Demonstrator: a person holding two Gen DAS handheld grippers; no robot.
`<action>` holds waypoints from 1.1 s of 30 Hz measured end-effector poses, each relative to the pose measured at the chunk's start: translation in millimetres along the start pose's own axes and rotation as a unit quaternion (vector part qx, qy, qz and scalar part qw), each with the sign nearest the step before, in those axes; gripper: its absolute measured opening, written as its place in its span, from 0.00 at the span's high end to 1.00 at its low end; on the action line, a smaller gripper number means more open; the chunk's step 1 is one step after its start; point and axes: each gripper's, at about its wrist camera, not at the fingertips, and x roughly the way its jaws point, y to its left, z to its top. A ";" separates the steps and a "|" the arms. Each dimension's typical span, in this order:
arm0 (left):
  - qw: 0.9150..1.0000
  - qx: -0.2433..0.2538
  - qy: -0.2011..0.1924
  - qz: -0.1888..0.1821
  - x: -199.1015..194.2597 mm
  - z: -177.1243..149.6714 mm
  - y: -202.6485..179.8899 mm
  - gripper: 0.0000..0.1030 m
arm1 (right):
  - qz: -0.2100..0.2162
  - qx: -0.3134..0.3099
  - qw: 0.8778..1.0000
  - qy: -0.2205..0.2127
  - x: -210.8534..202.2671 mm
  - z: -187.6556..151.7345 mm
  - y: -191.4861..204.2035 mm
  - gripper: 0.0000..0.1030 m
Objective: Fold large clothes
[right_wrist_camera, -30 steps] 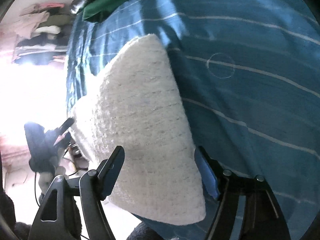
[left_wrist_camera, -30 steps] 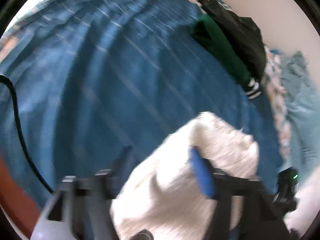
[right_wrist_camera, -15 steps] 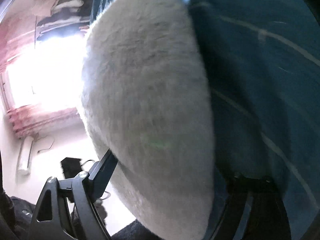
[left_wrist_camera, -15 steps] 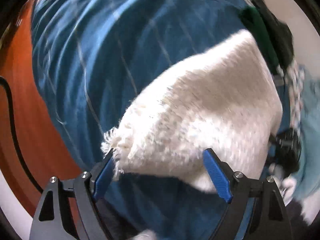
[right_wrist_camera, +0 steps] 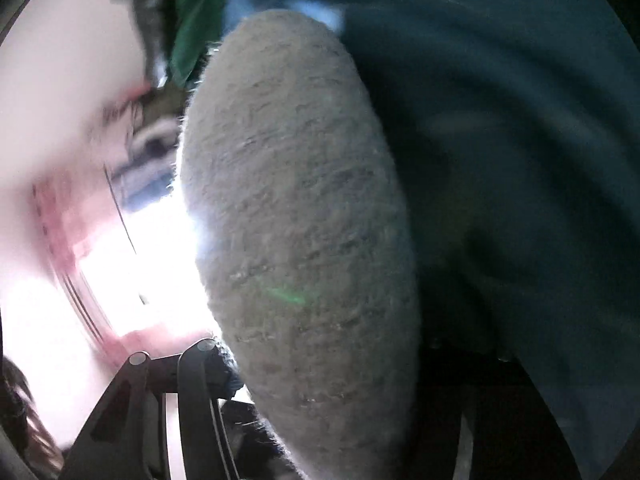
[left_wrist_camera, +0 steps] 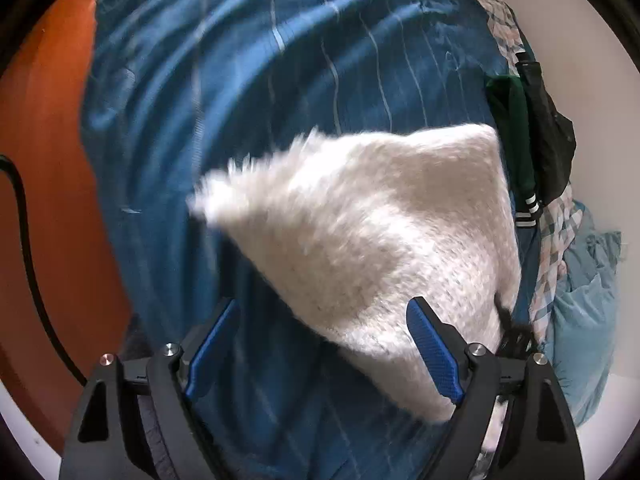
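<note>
Left gripper (left_wrist_camera: 320, 348) poised over a blue striped bedsheet (left_wrist_camera: 240, 100), jaws spread wide, blue pads bare, gripping nothing. Ahead and to the right, a fluffy white knit garment (left_wrist_camera: 372, 220), lifted off the sheet on its right side, frayed left corner blurred and hanging free. Beyond it at the bed's far edge, a dark green garment (left_wrist_camera: 512, 132) beside a black one (left_wrist_camera: 548, 128); further right, checked cloth (left_wrist_camera: 556, 240) and a pale blue heap (left_wrist_camera: 588, 300). Orange floor (left_wrist_camera: 48, 160) to the left with a black cable (left_wrist_camera: 28, 240).

In the right wrist view, right gripper (right_wrist_camera: 320, 380) almost swallowed by the same white knit (right_wrist_camera: 296, 220), backlit and grey; apparently pinched on the fabric, but jaw position impossible to tell, right finger hidden.
</note>
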 end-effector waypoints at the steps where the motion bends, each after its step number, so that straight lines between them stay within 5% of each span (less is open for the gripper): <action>1: 1.000 -0.006 0.000 -0.008 11.4 7.1 -1.7 0.18 | -0.001 0.000 1.000 -0.002 -3.1 -0.2 -3.7 0.42; 6: 0.997 -0.050 -0.035 -0.038 40.9 40.6 4.0 0.20 | -0.057 -0.072 0.995 0.025 5.9 9.0 0.7 0.16; 10: 0.998 -0.011 -0.063 -0.011 30.5 53.1 -23.1 0.79 | -0.065 -0.123 0.989 0.049 21.9 18.7 16.5 0.18; 14: 0.997 0.029 -0.073 0.013 5.7 61.3 -37.9 0.81 | -0.049 -0.141 0.988 0.030 27.5 15.3 44.5 0.40; 22: 0.993 0.095 -0.073 0.023 -50.5 103.1 -89.9 0.81 | -0.008 -0.144 0.989 0.015 21.9 -13.0 135.6 0.44; 28: 0.985 0.154 -0.078 -0.027 -83.5 167.6 -176.2 0.81 | 0.028 -0.148 0.988 -0.033 -0.4 -8.7 219.9 0.44; 33: 0.973 0.198 -0.078 -0.091 -83.1 235.3 -264.8 0.81 | 0.056 -0.168 0.978 -0.105 -25.8 31.4 303.6 0.44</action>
